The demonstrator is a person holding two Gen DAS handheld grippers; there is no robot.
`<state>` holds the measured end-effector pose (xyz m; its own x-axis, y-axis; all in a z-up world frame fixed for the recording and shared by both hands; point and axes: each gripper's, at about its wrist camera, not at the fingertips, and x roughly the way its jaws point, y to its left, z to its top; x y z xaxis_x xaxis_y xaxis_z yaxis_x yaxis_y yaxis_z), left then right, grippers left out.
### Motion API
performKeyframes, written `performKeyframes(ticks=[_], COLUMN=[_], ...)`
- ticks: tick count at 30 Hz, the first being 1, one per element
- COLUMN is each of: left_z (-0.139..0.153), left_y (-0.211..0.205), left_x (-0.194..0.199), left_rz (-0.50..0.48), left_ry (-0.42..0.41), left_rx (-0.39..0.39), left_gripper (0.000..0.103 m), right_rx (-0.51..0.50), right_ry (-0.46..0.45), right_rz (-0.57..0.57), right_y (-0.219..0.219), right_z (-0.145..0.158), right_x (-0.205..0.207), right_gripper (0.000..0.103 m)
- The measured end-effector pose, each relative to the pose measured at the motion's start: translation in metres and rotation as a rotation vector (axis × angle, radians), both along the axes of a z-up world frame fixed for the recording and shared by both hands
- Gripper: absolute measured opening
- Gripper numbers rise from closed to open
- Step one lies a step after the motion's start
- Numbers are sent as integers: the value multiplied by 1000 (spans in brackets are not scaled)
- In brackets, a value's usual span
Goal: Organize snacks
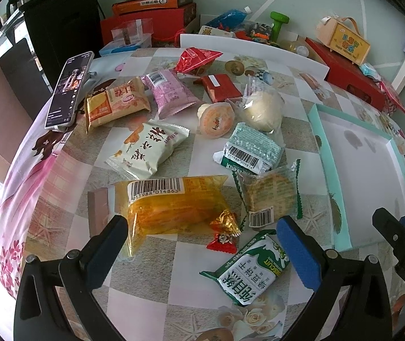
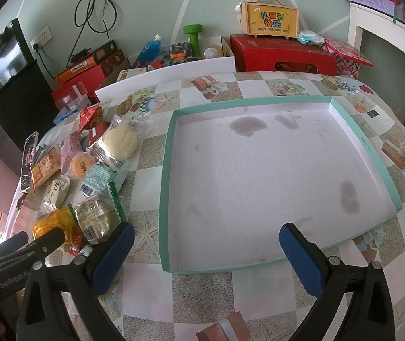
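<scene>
Left tool (image 1: 202, 244) spread wide, holding nothing, hovering over near edge of tabletop (image 1: 151, 307). Between its fingers: yellow bread pack (image 1: 174, 207), small red candy (image 1: 222, 241), green-white biscuit pack (image 1: 250, 270). Farther in, loose pile of snacks: round cracker in green-edged wrapper (image 1: 267, 196), mint-green pack (image 1: 253, 147), white pack (image 1: 148, 147), orange jelly cup (image 1: 216, 118), pale bun in clear wrap (image 1: 262, 108), pink pack (image 1: 168, 91), tan pack (image 1: 114, 102), red packs toward far edge. Phone (image 1: 68, 91) propped at left edge. Right tool (image 2: 206, 244) also spread wide, holding nothing, over near rim of teal-edged tray (image 2: 171, 153). Tray stained, no snacks inside, right of pile.
</scene>
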<state>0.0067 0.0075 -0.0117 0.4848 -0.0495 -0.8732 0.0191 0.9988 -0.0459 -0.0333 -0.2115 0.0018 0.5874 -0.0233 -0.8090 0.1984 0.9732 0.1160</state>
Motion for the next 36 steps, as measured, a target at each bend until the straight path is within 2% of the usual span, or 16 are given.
performKeyframes(ticks=[12,19,27,36], left_z=[6,16,-5,-20], left_y=[15,49,72,77], left_x=[2,4,11,11], left_rz=[36,123,165,168], left_ry=[-11,-25,90,145], left_rx=[-18,-40,-97,-129], left_gripper=[103,103,103,103], right_rx=[-10,11,-21,-68], right_ry=[-15,-31,40,162], right_rz=[30,182,375,482], right_y=[12,57,118,147], right_z=[2,4,-19,-53], right_x=[0,4,6,9], right_gripper=[103,103,103,103])
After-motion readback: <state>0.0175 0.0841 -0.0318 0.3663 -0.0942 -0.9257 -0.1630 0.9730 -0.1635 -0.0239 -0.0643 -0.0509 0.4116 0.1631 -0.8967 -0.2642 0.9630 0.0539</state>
